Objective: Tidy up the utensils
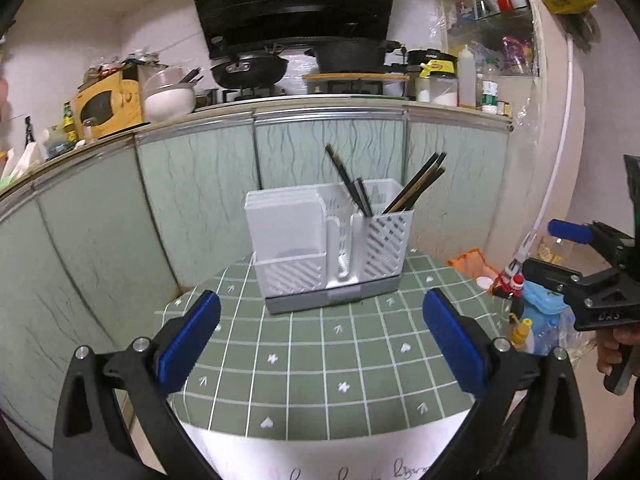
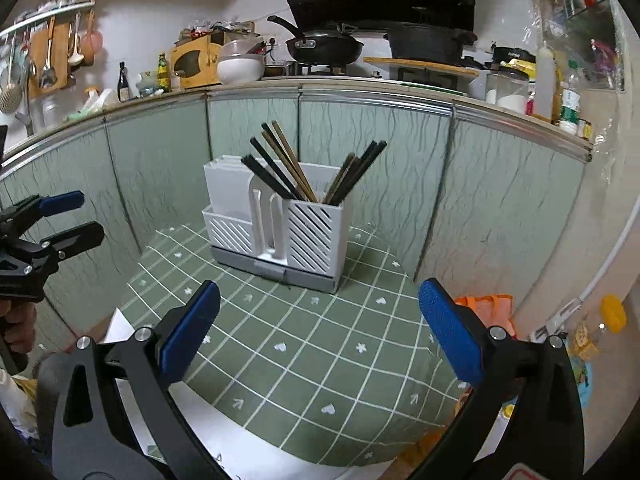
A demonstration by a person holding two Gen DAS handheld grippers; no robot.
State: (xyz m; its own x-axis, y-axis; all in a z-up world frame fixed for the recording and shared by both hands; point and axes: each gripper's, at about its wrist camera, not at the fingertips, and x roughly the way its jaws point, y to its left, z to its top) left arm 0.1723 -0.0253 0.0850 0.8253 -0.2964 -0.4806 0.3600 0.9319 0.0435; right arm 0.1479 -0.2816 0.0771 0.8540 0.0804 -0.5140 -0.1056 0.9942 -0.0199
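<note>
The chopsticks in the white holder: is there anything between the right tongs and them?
Nothing visible stands in the way. Between the right tongs and the chopsticks in the white holder lies only bare green checked tablecloth. The left tongs are off to the side, not in that path.

Both wrist cameras look forward and slightly down over the green-checked bench [image 1: 320, 352] [image 2: 320, 340], facing the kitchen cabinets beyond. The left view meets the white utensil caddy [image 1: 328, 240] head-on from near; the right view sees the caddy [image 2: 276, 224] from further right, angled leftward. Each catches the other gripper at its edge
</note>
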